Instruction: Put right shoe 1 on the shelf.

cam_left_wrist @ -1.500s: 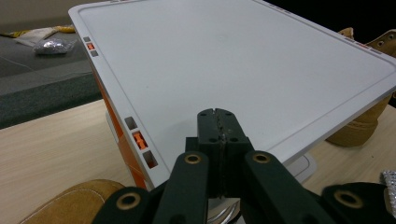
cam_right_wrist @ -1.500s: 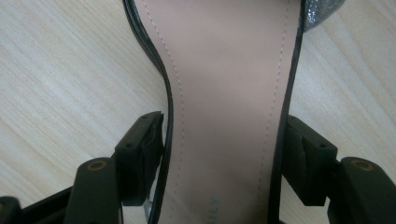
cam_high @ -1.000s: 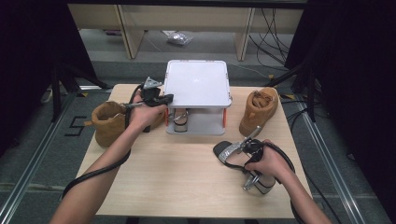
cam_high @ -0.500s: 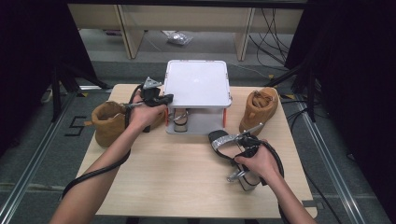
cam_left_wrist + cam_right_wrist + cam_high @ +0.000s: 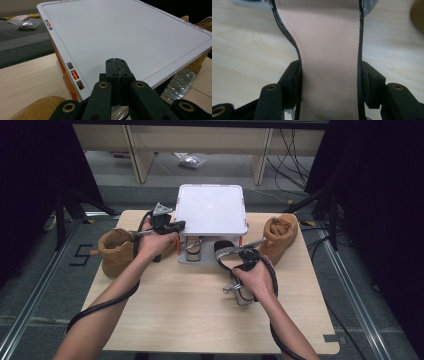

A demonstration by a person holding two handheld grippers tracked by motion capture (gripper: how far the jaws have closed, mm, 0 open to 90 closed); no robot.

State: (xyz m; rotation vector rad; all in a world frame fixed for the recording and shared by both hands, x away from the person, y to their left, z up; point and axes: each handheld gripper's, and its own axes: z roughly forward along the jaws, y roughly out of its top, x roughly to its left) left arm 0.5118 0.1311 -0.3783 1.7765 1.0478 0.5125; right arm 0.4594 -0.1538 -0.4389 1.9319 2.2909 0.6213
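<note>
Sandal [image 5: 226, 254] lengthwise in right claw [image 5: 329, 75], toe toward rack [image 5: 211, 212].

Black-edged sandal [image 5: 329, 50] with pale pink insole and silver glitter strap, white rack [image 5: 211, 210], tan boots [image 5: 281, 234], light wood table [image 5: 200, 310]

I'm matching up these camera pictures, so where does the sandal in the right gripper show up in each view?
High view: sandal right of centre, before the white rack.
Left gripper view: sparkly strap at the lower right, under the rack's edge.
Right gripper view: its pink insole runs up the middle, between the jaws.
Shared landmark: the wooden table.
</note>
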